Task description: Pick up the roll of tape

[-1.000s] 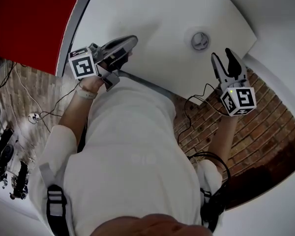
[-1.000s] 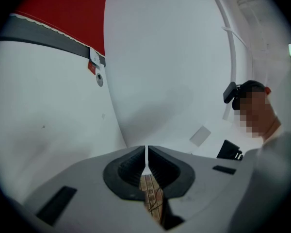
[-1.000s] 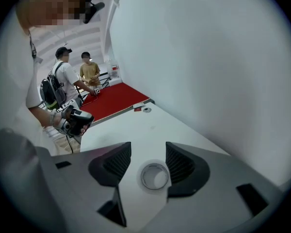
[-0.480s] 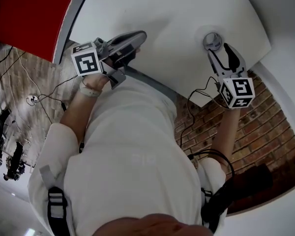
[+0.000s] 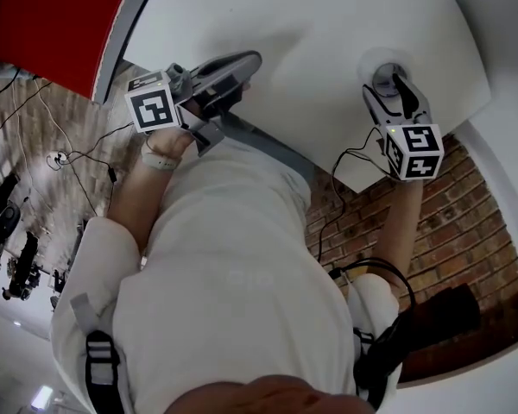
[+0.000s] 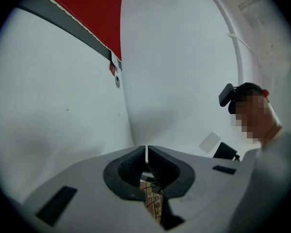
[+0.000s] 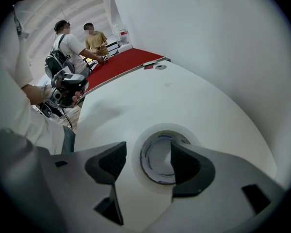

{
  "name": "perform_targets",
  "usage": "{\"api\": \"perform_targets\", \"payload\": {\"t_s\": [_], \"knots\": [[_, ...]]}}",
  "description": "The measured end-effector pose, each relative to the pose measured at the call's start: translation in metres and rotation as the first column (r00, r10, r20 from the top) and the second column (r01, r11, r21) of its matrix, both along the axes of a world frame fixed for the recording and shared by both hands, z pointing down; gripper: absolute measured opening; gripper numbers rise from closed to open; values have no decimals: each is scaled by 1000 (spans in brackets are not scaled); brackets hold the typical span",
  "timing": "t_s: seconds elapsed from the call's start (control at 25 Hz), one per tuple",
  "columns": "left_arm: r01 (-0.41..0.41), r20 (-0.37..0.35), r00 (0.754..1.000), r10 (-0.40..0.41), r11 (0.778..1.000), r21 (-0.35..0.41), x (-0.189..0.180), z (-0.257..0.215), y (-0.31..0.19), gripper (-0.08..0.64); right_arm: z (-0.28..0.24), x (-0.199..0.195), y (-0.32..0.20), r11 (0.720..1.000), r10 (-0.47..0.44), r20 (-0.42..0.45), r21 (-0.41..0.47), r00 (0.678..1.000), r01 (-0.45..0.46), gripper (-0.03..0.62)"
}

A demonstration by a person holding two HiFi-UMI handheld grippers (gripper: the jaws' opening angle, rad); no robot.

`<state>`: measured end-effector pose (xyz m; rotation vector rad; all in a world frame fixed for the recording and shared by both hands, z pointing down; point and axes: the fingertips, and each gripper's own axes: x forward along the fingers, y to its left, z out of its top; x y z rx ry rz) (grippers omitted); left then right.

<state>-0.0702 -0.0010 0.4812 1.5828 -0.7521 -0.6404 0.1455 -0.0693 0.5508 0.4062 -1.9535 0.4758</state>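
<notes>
Right hand-held gripper (image 7: 146, 154), jaws just opened wide, hung over roll of tape (image 7: 155, 181) lying flat on white surface (image 7: 199, 101), one wall of roll between jaws, untouched. Risk: jaws closing early could skid roll away. Left hand-held gripper (image 6: 146, 154) closed, empty.

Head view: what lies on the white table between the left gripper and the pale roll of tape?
Nothing: that stretch of the white round table is bare in the head view, from the left gripper to the translucent white roll of tape.

Whitish tape roll (image 7: 165, 127), white table (image 7: 194, 96), red panel (image 7: 131, 59), brick-patterned floor (image 5: 466, 231)
</notes>
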Motion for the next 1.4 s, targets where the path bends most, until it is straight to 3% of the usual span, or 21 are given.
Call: {"api": "perform_targets", "payload": {"t_s": [0.44, 0.92, 1.2, 1.4], "knots": [[14, 13, 1000, -14, 1000, -11, -2, 9, 4, 9, 34, -4, 5, 992, -122, -131, -21, 984, 121, 267], [34, 21, 999, -34, 999, -16, -3, 16, 6, 9, 50, 8, 7, 980, -196, -247, -65, 949, 186, 265], [28, 20, 999, -28, 1000, -14, -3, 17, 8, 9, 59, 6, 7, 972, -230, -396, -45, 889, 232, 249], [19, 28, 999, -19, 1000, -17, -2, 18, 9, 9, 60, 8, 9, 969, -239, -424, -52, 874, 240, 245]]}}
